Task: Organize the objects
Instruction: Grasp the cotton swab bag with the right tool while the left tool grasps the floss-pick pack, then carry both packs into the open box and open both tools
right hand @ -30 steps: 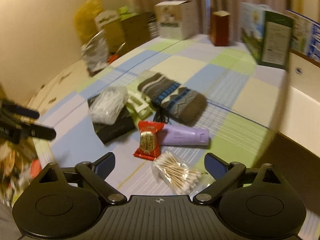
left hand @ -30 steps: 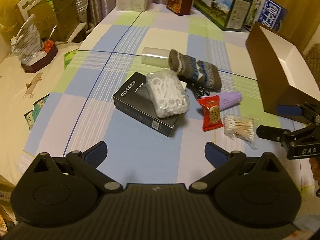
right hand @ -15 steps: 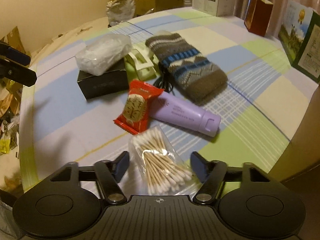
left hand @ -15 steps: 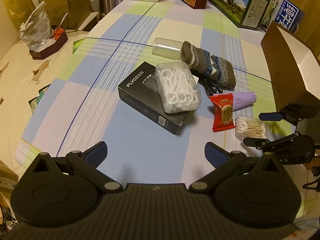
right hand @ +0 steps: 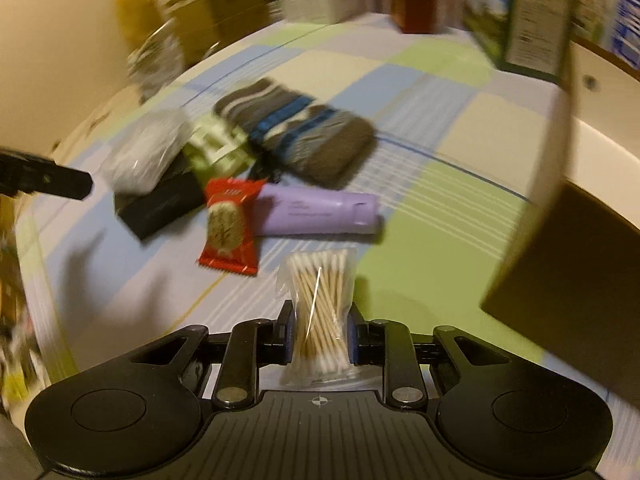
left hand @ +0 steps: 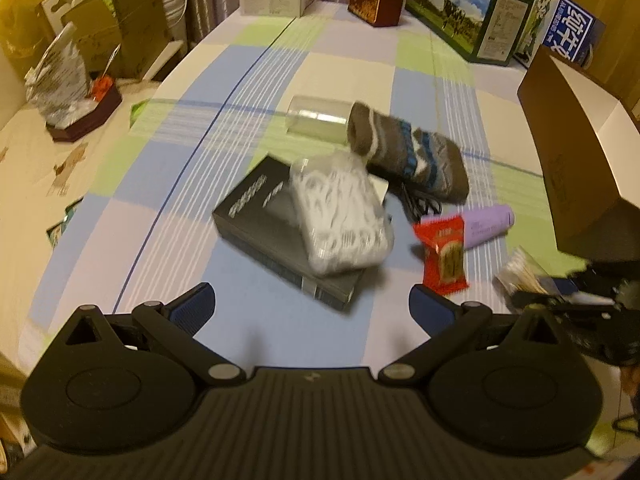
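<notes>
My right gripper (right hand: pixel 319 330) is shut on a clear packet of cotton swabs (right hand: pixel 320 300) and holds it just above the checked cloth; it also shows in the left wrist view (left hand: pixel 520 270). Beyond it lie a red snack packet (right hand: pixel 230 226), a purple tube (right hand: pixel 320 210) and a striped grey sock (right hand: pixel 304 140). My left gripper (left hand: pixel 312 308) is open and empty, in front of a black box (left hand: pixel 276 224) with a clear bag of white floss picks (left hand: pixel 340 216) on top.
An open brown cardboard box (left hand: pixel 576 136) stands at the right. A clear plastic container (left hand: pixel 316 120) lies behind the sock. Cartons (left hand: pixel 472 12) line the far edge. A foil bag on a dark tray (left hand: pixel 66 96) sits at the left.
My right gripper has closed on the cotton swab packet and lifted it slightly off the cloth. My left gripper has stayed open and shifted a little.
</notes>
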A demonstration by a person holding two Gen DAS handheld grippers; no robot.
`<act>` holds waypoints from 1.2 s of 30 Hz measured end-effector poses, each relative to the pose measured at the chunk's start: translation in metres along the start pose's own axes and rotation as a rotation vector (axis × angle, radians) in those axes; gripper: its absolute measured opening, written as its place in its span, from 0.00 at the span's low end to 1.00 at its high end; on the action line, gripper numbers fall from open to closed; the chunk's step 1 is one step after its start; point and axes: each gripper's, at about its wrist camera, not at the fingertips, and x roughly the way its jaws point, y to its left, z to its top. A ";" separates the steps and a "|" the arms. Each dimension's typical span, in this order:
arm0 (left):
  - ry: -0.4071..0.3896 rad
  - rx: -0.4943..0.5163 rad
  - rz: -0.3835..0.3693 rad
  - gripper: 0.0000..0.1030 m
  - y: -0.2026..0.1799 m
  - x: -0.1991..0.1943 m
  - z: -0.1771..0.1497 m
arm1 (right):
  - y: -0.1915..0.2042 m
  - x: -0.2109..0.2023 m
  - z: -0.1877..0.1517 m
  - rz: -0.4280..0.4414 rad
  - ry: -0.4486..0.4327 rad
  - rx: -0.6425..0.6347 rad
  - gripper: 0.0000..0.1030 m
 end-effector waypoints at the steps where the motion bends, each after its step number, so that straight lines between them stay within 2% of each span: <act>1: -0.008 0.005 0.000 0.96 -0.001 0.003 0.004 | -0.002 -0.005 0.001 -0.002 -0.008 0.026 0.21; 9: -0.026 0.046 -0.001 0.86 -0.012 0.036 0.038 | -0.011 -0.039 0.005 -0.013 -0.081 0.143 0.21; 11: -0.011 0.058 -0.004 0.76 -0.015 0.046 0.043 | -0.012 -0.049 0.002 -0.021 -0.098 0.161 0.21; 13: -0.001 0.061 -0.006 0.70 -0.017 0.055 0.048 | -0.015 -0.056 -0.001 -0.031 -0.108 0.178 0.21; 15: 0.005 0.074 -0.001 0.70 -0.019 0.062 0.050 | -0.017 -0.063 -0.004 -0.037 -0.116 0.196 0.21; 17: 0.010 0.081 0.003 0.60 -0.020 0.066 0.052 | -0.021 -0.069 -0.007 -0.047 -0.122 0.212 0.21; 19: 0.013 0.076 -0.001 0.57 -0.019 0.068 0.054 | -0.024 -0.074 -0.011 -0.053 -0.125 0.226 0.21; 29: -0.005 0.103 -0.014 0.53 -0.018 0.053 0.048 | -0.041 -0.111 -0.018 -0.062 -0.185 0.285 0.21; 36: -0.066 0.153 -0.080 0.53 -0.046 0.018 0.053 | -0.061 -0.141 -0.015 -0.090 -0.258 0.315 0.21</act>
